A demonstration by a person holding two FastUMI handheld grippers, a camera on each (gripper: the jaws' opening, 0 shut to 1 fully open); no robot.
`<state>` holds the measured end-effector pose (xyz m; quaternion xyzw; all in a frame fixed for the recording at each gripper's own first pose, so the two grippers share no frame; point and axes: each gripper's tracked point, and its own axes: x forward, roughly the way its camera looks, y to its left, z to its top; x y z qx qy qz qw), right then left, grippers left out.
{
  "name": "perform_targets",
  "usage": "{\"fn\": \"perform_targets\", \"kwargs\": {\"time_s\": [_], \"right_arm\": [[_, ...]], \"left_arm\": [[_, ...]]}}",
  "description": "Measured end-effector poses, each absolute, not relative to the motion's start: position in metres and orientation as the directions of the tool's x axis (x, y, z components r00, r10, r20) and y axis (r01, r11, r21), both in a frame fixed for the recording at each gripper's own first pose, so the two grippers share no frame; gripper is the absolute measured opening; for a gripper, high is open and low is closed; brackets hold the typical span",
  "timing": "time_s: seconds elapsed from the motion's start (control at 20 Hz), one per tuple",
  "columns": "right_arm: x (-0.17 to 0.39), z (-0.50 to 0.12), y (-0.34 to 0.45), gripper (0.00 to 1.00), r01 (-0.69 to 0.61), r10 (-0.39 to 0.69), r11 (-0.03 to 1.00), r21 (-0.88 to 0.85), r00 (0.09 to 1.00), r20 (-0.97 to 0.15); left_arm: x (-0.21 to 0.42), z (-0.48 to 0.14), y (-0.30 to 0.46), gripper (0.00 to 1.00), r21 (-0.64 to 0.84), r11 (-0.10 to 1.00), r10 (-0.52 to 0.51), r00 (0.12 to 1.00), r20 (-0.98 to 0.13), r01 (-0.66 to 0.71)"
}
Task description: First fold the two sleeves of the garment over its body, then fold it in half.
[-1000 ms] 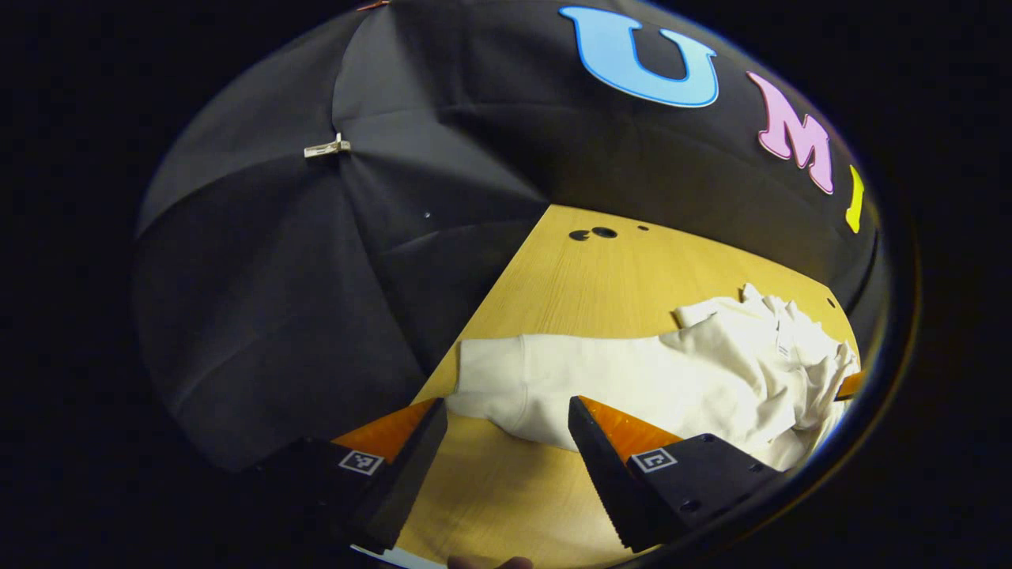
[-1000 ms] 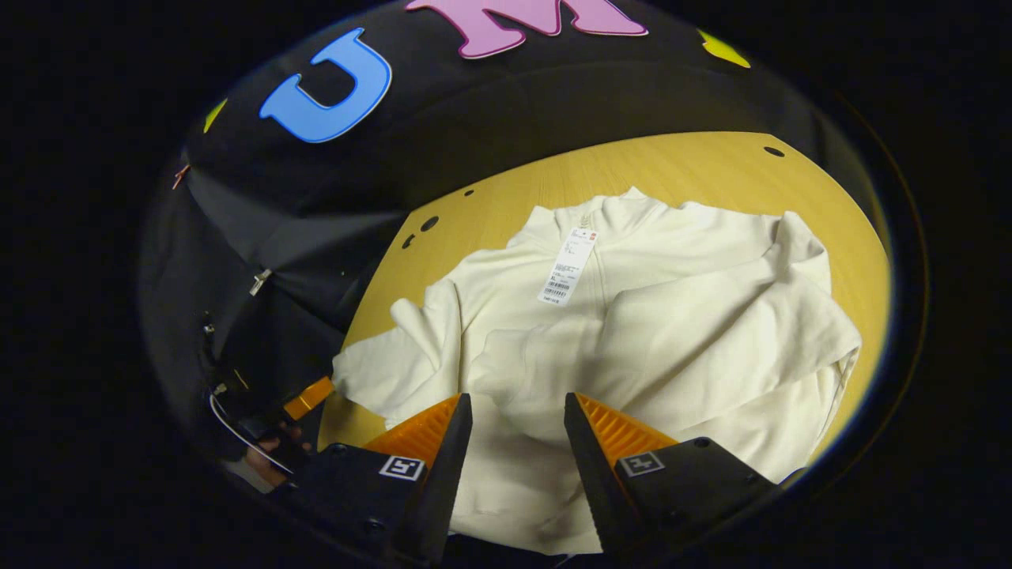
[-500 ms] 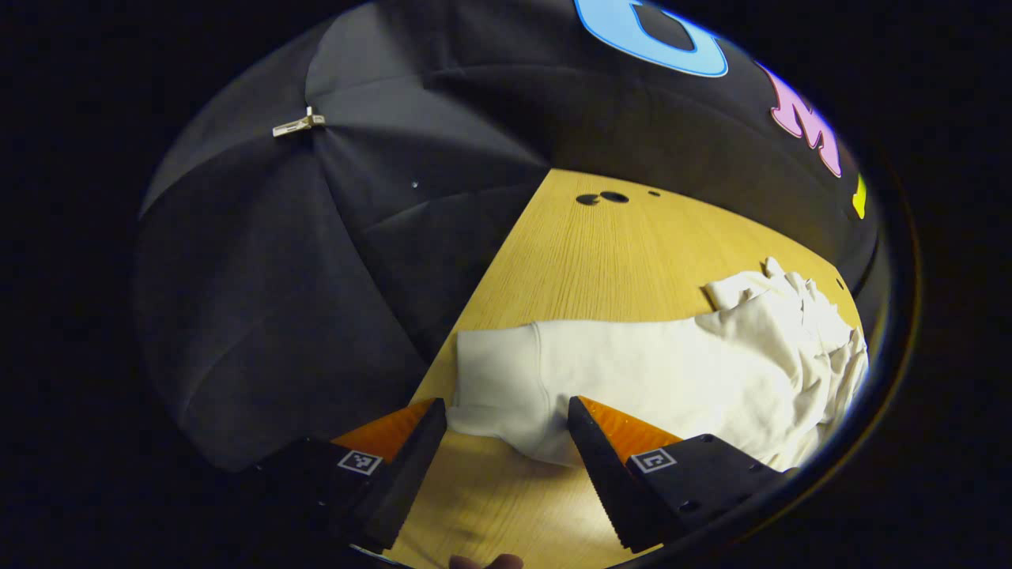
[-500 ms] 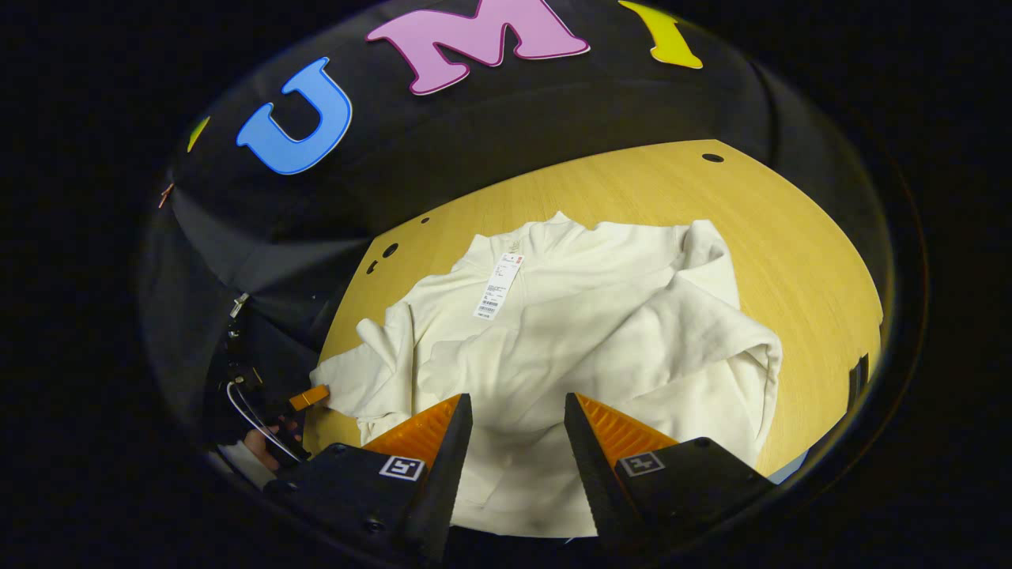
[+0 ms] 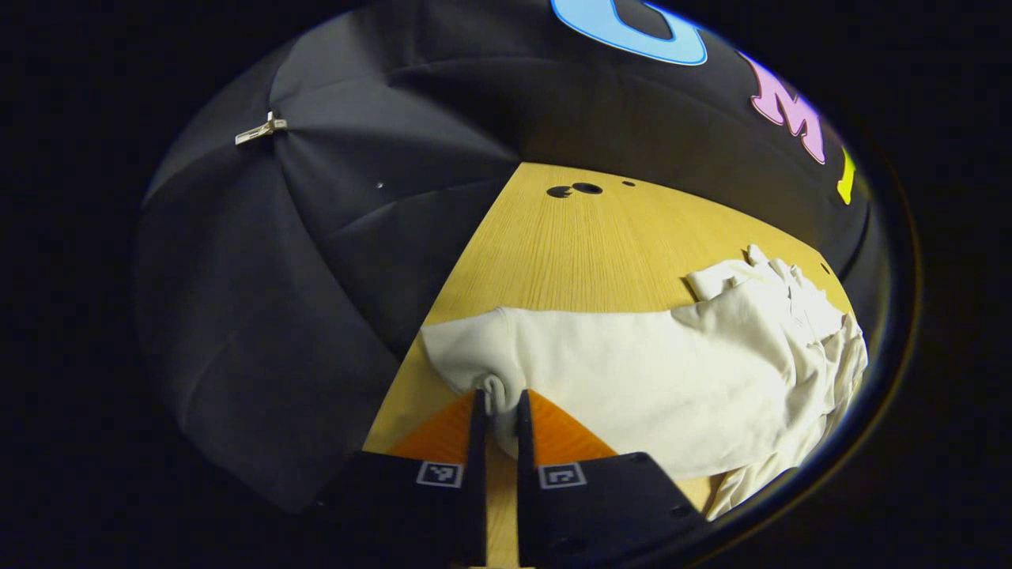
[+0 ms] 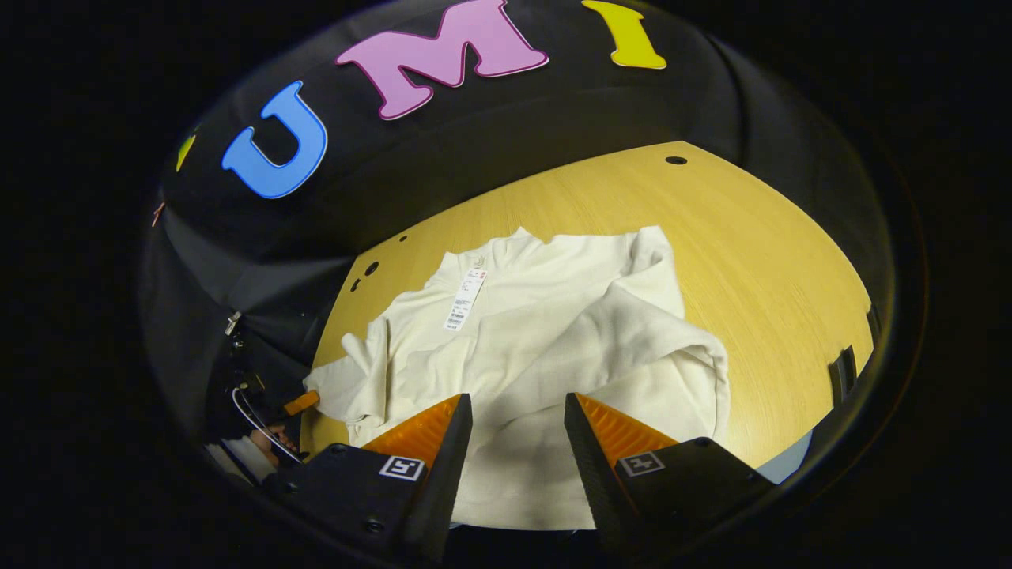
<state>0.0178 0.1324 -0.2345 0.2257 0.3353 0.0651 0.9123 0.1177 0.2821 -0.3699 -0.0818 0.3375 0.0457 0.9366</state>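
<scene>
**At the bench's left edge, a sleeve gets pinched**

Near the left edge of the bench (image 5: 585, 245), the left claw (image 5: 498, 411) has closed since a moment ago, nipping a bunched fold of the left sleeve (image 5: 569, 363) near its cuff; that sleeve can now be carried over the body. One cream garment (image 6: 553, 332) lies mid-bench, one hang tag (image 6: 462, 299) at its collar. Its other sleeve (image 6: 632, 348) already lies across it. The right claw (image 6: 518, 442) hovers wide open, holding nothing.
</scene>
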Motion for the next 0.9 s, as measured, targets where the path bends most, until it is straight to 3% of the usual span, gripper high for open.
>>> {"fn": "perform_targets", "kwargs": {"time_s": [0.15, 0.45, 0.5, 0.65, 0.7, 0.9], "right_arm": [[0.015, -0.232, 0.118, 0.74, 0.039, 0.262, 0.891, 0.453, 0.770, -0.581], [0.010, -0.231, 0.098, 0.74, 0.049, 0.261, 0.884, 0.465, 0.773, -0.578], [0.011, -0.231, 0.095, 0.74, 0.052, 0.260, 0.882, 0.468, 0.775, -0.576], [0.012, -0.229, 0.087, 0.74, 0.055, 0.264, 0.876, 0.479, 0.777, -0.572], [0.014, -0.227, 0.083, 0.74, 0.052, 0.265, 0.876, 0.480, 0.778, -0.569], [0.017, -0.227, 0.069, 0.74, 0.052, 0.264, 0.876, 0.480, 0.781, -0.566]], "left_arm": [[0.120, -0.359, 0.277, 0.08, -0.098, 0.986, 0.043, 0.780, -0.624, -0.133], [0.117, -0.279, 0.245, 0.08, -0.090, 0.992, 0.040, 0.883, -0.467, -0.093], [0.114, -0.267, 0.234, 0.03, -0.100, 0.992, 0.029, 0.893, -0.450, -0.083], [0.102, -0.237, 0.198, 0.12, -0.126, 0.990, 0.004, 0.906, -0.424, -0.063], [0.100, -0.229, 0.185, 0.08, -0.128, 0.990, -0.005, 0.909, -0.417, -0.053], [0.096, -0.188, 0.115, 0.08, -0.154, 0.988, -0.080, 0.932, -0.355, 0.026]]}}
